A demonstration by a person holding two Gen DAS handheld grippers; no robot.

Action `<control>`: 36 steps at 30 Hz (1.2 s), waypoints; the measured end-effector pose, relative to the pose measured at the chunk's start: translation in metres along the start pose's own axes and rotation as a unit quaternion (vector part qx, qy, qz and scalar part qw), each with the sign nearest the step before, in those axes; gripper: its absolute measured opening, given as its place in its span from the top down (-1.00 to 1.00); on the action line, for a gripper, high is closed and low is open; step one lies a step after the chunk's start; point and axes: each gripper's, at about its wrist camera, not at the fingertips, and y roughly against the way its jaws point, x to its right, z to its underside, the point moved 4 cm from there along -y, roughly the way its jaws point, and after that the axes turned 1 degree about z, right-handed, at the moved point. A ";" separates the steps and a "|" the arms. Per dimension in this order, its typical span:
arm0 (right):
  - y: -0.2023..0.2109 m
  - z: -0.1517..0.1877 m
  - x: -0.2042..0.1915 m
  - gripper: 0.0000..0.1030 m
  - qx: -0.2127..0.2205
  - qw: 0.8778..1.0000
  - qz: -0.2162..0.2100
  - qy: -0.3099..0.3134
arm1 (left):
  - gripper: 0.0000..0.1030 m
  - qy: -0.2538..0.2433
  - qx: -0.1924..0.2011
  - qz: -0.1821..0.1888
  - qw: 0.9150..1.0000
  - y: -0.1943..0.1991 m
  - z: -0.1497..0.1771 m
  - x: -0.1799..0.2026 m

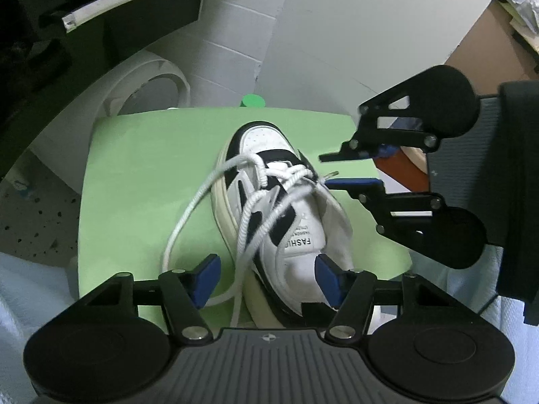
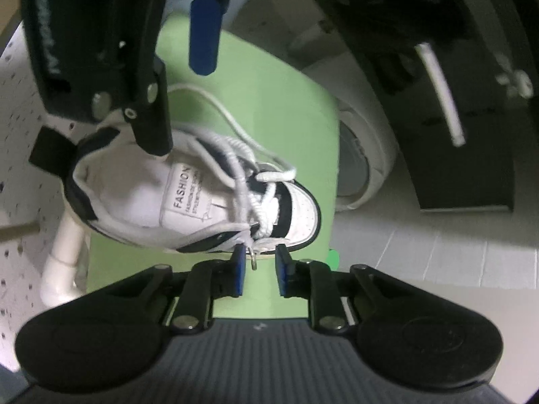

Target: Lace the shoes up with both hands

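Sneaker [image 1: 286, 222], white with black panels, lies on my green table [image 1: 134, 185], toe pointing away from my left gripper [image 1: 266, 276]. My left wrist view shows that gripper's blue pads [image 1: 205, 279] spread wide on either side of the heel end, holding nothing; a white lace [image 1: 188, 215] loops out over the table and runs down between them. The same view shows my right gripper [image 1: 331, 170] from the side, near the eyelets, its fingers a small gap apart. Only my right wrist view shows what sits in that gap: the metal-tipped lace end [image 2: 252, 260], hanging between the pads [image 2: 240, 269] just beside the left-hand one; whether it touches that pad I cannot tell. The "FASHION" tongue label [image 2: 183, 192] reads clearly here. My left gripper's arm cuts off the heel collar in this view, and the crossings of the laces over the eyelets are blurred.
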 end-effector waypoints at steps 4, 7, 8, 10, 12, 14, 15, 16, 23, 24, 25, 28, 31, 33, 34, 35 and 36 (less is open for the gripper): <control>-0.003 0.000 -0.009 0.94 0.002 1.000 0.003 0.020 | -0.17 0.007 -0.003 0.004 1.000 -0.004 0.000 -0.002; -0.005 0.002 0.003 0.95 0.007 0.994 -0.009 -0.110 | -0.17 0.002 0.001 0.017 1.000 -0.005 -0.001 0.002; -0.005 0.005 0.012 0.95 0.011 0.983 -0.023 -0.183 | -0.14 -0.003 0.003 0.021 1.000 -0.006 -0.001 0.004; -0.007 0.022 0.030 0.95 0.023 0.935 -0.055 -0.350 | -0.08 -0.014 0.003 0.031 0.999 -0.008 0.000 0.008; -0.011 0.042 0.041 0.95 0.041 0.865 -0.079 -0.494 | -0.08 -0.023 -0.002 0.038 0.999 -0.013 0.001 0.012; -0.014 0.063 0.042 0.95 0.060 0.783 -0.090 -0.613 | 0.04 -0.030 -0.008 0.049 0.998 -0.017 0.002 0.016; -0.015 0.073 0.039 0.95 0.069 0.738 -0.092 -0.664 | 0.04 -0.031 -0.011 0.056 0.998 -0.019 0.002 0.018; -0.015 0.082 0.034 0.95 0.078 0.690 -0.095 -0.713 | 0.04 -0.034 -0.009 0.058 0.998 -0.019 0.003 0.019; -0.017 0.119 0.010 0.95 0.124 0.476 -0.104 -0.864 | 0.04 -0.067 -0.015 0.070 0.995 -0.021 0.010 0.029; -0.018 0.120 0.010 0.95 0.127 0.468 -0.102 -0.869 | 0.04 -0.073 -0.018 0.073 0.995 -0.021 0.012 0.031; -0.017 0.121 0.009 0.95 0.129 0.463 -0.097 -0.871 | 0.04 -0.079 -0.020 0.075 0.994 -0.022 0.013 0.033; -0.016 0.119 0.014 0.95 0.131 0.480 -0.077 -0.864 | 0.01 -0.096 -0.028 0.083 0.991 -0.023 0.018 0.038; -0.011 0.124 0.013 0.95 0.140 0.478 -0.068 -0.864 | 0.01 -0.114 -0.036 0.091 0.989 -0.024 0.023 0.044; -0.006 0.131 0.012 0.95 0.152 0.460 -0.062 -0.873 | -0.03 -0.124 -0.044 0.095 0.987 -0.027 0.026 0.047; -0.004 0.136 0.013 0.95 0.163 0.447 -0.058 -0.878 | -0.02 -0.127 -0.049 0.093 0.986 -0.029 0.028 0.047; -0.001 0.141 0.014 0.95 0.174 0.434 -0.054 -0.882 | -0.02 -0.131 -0.052 0.091 0.986 -0.031 0.029 0.048; 0.001 0.147 0.015 0.95 0.181 0.425 -0.050 -0.885 | -0.02 -0.132 -0.054 0.090 0.986 -0.031 0.030 0.048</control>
